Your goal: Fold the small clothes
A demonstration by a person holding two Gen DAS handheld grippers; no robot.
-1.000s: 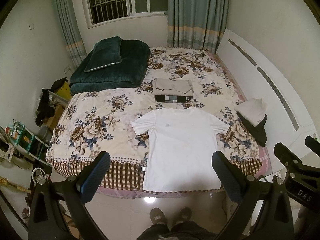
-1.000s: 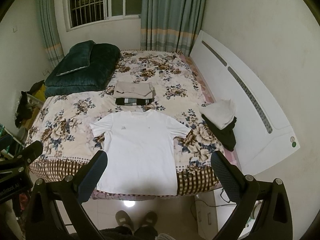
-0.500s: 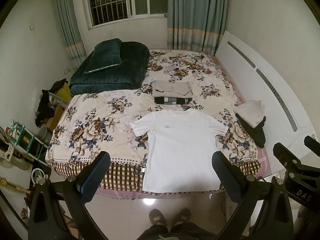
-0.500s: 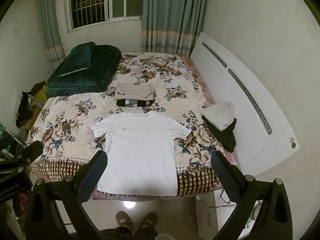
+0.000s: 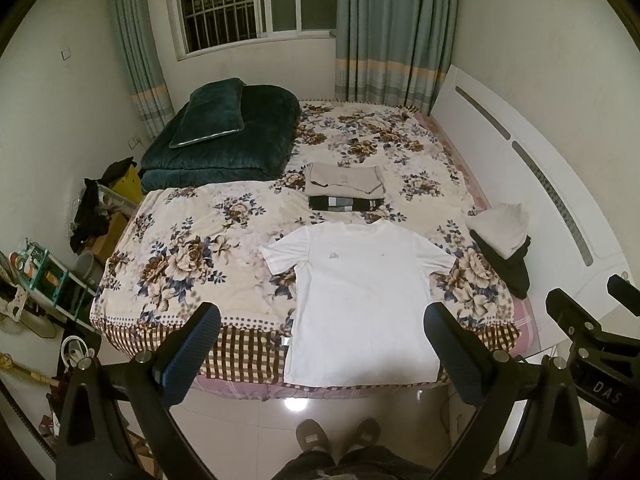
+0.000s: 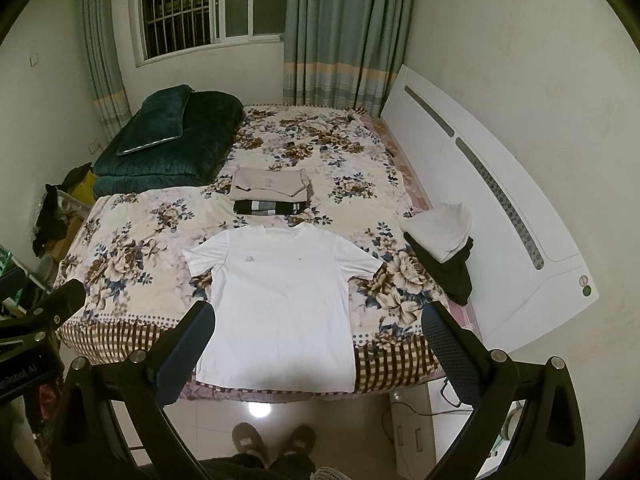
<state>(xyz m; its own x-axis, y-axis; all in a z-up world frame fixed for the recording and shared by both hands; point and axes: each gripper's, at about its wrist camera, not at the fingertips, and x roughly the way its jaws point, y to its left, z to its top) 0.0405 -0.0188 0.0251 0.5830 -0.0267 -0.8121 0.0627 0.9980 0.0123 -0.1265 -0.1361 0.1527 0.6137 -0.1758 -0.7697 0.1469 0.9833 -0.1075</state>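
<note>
Both tools hang above the floor in front of the bed, holding nothing: the left gripper (image 5: 322, 346) and right gripper (image 6: 318, 342) each have their jaws spread wide. Just ahead, framed between the fingers, the white T-shirt (image 5: 360, 300) lies flat and face up on the floral bedspread (image 5: 180, 256), its hem draped over the near edge. It looks light, limp and thin, so a pinch at a sleeve or shoulder seam should lift it easily. Beyond it sits a folded stack (image 5: 344, 190); ahead to the right, a small heap (image 6: 444, 248).
</note>
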